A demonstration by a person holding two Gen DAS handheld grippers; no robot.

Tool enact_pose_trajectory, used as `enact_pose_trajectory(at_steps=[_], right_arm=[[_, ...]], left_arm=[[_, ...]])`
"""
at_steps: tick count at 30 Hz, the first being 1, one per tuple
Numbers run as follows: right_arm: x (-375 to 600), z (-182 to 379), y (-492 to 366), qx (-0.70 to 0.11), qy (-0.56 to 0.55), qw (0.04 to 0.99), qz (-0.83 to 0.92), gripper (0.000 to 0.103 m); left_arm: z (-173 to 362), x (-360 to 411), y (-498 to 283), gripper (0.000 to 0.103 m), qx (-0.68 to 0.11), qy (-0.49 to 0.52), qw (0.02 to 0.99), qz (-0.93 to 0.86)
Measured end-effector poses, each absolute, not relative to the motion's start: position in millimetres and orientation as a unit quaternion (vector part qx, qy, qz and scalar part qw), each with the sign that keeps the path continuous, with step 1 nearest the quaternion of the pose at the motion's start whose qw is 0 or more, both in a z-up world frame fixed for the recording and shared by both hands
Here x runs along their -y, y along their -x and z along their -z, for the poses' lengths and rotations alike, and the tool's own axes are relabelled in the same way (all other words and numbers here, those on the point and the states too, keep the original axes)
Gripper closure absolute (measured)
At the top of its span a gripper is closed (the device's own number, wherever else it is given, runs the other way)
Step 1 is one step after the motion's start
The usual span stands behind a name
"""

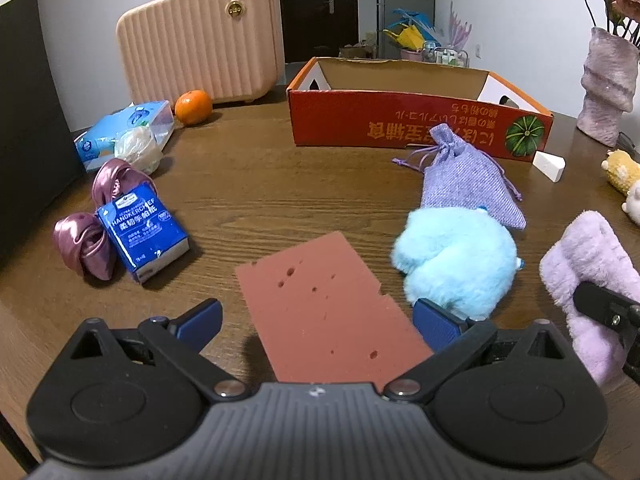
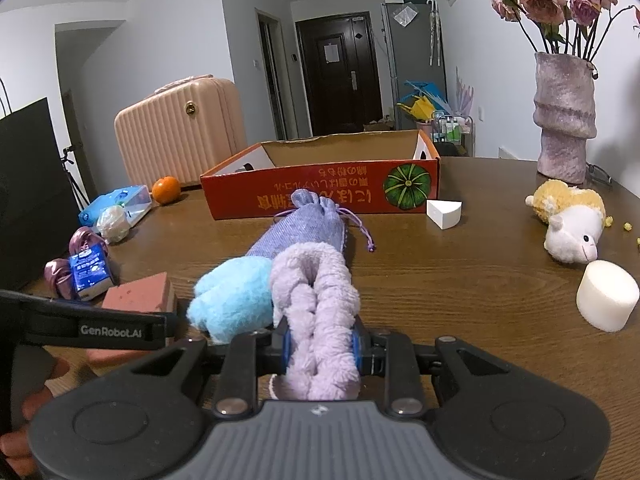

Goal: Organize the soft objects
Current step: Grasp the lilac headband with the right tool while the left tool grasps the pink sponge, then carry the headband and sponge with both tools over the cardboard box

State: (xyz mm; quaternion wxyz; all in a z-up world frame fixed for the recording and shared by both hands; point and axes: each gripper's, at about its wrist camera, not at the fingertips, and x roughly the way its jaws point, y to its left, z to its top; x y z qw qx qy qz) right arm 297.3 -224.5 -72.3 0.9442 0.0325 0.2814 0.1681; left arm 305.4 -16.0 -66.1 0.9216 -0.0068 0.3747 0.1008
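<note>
Your left gripper point(image 1: 316, 320) is spread wide, one blue pad on each side of the red-brown sponge block point(image 1: 324, 312); neither pad presses it, and the block lies flat on the wooden table point(image 1: 256, 184). Your right gripper point(image 2: 320, 350) is clamped on the lilac plush twist point(image 2: 316, 300), the pads squeezing its near end while the rest extends forward over the table.

Note the crowding ahead. The light-blue plush toy point(image 1: 452, 256) sits just beside the sponge's right edge and touches the left gripper's right pad. Behind it lies the purple drawstring pouch point(image 1: 464, 180), its tied neck pointing toward the orange cardboard box point(image 1: 400, 120), which stands open-topped at mid-table. The pouch and blue toy lie between both grippers and the box.

To the left you have a blue handkerchief tissue pack point(image 1: 144, 232) leaning against two mauve satin scrunchies point(image 1: 86, 244), then a wipes pack point(image 1: 120, 132) and an orange point(image 1: 193, 107). To the right stand a white foam cylinder point(image 2: 606, 300), a white wedge point(image 2: 443, 213), a yellow-and-white plush sheep point(image 2: 568, 224) and a vase point(image 2: 564, 120).
</note>
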Motion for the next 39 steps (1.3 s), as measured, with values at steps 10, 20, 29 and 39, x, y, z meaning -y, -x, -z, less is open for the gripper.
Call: enact_pose_trajectory(at_steps=[10,20,29,39], right_arm=[[220.6,74.9,-297.7,-0.279,-0.029,0.944,-0.172,0.078],[219.5,74.7,-296.4,-0.27,-0.026,0.947,-0.174,0.078],[216.9,75.5,-296.7,-0.266,-0.02,0.949,-0.169,0.077],[214.1,72.4,-297.2,-0.254,-0.009,0.953,-0.163,0.077]], left_arm=[[75.1,4.2,-302.8,0.0,-0.38,0.016,0.92,-0.092],[78.5,-4.6,-301.5,0.032,-0.383,0.029,0.921,-0.07],[74.0,-4.5,-295.7,0.032,-0.363,0.026,0.93,-0.06],[58.5,-2.0,-282.5,0.032,-0.319,0.013,0.946,-0.055]])
